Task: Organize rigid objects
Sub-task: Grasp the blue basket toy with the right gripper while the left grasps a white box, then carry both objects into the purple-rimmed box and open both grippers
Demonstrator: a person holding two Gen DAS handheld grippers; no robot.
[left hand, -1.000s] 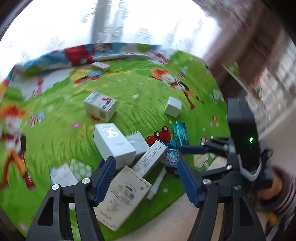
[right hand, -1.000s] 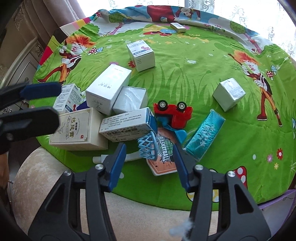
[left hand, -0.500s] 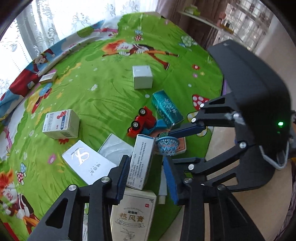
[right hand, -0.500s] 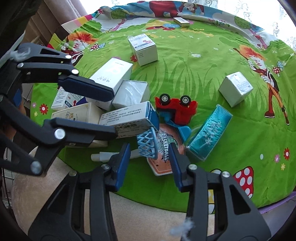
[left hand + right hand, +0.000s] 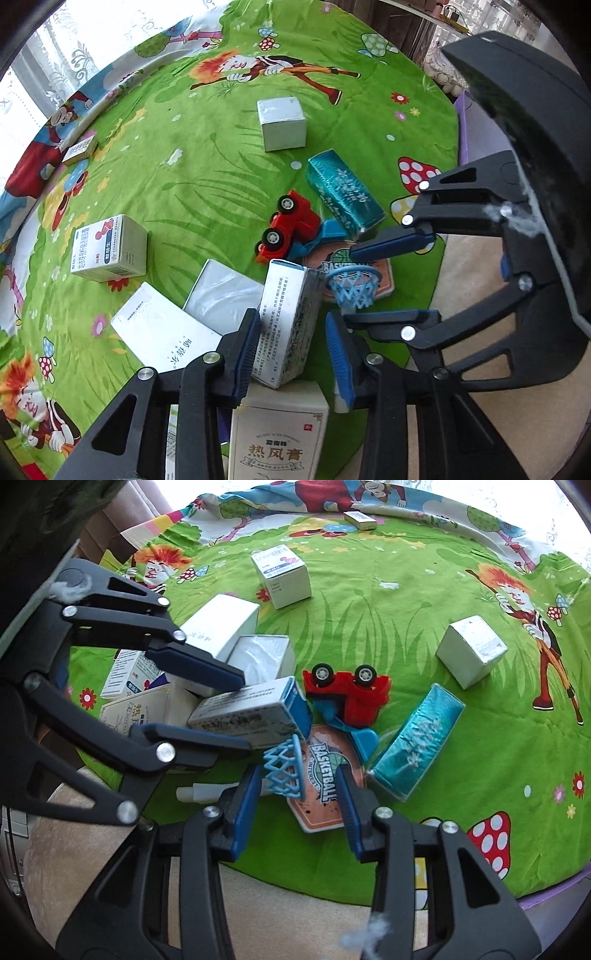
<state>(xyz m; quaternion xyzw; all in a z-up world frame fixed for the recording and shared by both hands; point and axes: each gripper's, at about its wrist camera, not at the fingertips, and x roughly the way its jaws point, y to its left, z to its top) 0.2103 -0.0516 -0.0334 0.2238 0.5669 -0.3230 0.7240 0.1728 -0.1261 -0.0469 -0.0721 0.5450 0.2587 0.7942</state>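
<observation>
Bright window daylight, blown-out top edge, sharp focus, strong fisheye bending.

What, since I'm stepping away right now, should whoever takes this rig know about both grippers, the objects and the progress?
Left gripper: jaws have just been closing and now clamp the long white box, which rests on the box pile at the mat's near edge.
Right gripper: jaws have just been narrowing; they are open and straddle the blue hoop without gripping.
Red truck lies overturned beside the teal box.
Done: nothing visibly sorted.
Left: everything.
</observation>
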